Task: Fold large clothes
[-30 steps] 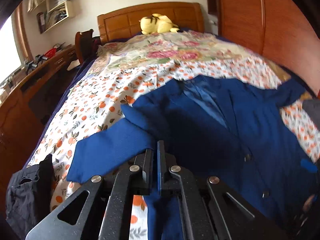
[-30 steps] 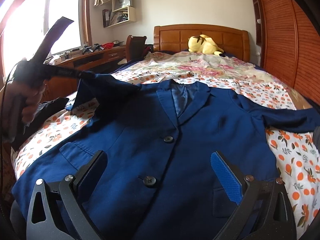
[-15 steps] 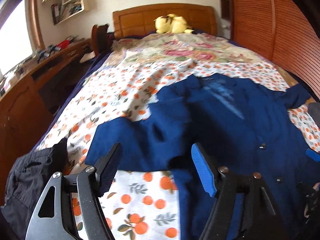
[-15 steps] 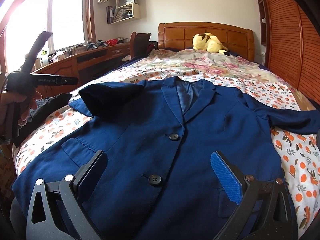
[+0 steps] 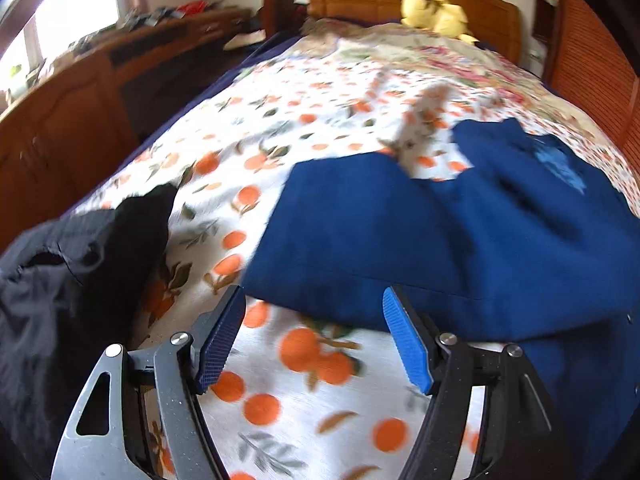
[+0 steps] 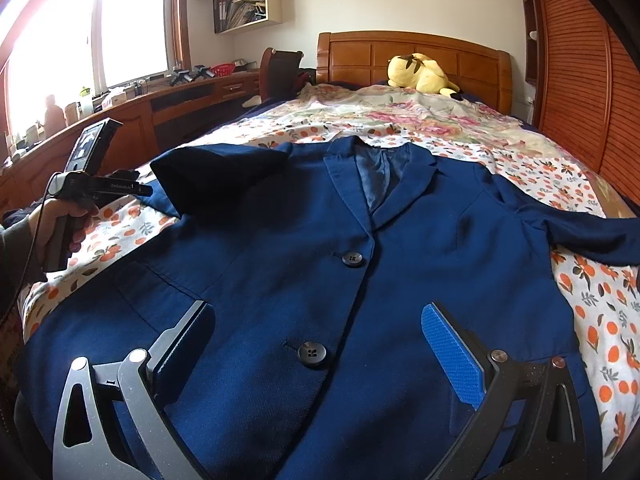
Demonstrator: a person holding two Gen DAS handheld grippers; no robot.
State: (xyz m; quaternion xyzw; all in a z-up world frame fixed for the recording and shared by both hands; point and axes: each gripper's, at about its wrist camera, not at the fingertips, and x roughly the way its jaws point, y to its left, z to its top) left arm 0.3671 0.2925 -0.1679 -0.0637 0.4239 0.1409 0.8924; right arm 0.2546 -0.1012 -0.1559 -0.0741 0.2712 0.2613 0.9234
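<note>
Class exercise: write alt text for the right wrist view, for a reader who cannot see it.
A navy blue buttoned blazer lies front-up on a bed with an orange-print sheet, one sleeve folded across its chest. The right claw hovers open above its lower front; a hand holds the left claw at the left edge.

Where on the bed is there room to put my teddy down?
Bare sheet lies between the blue jacket and the floral quilt near the headboard, and on the window side between the jacket's folded sleeve and the black clothes. A narrower strip runs under the other sleeve. The middle is crowded: the jacket covers it.
</note>
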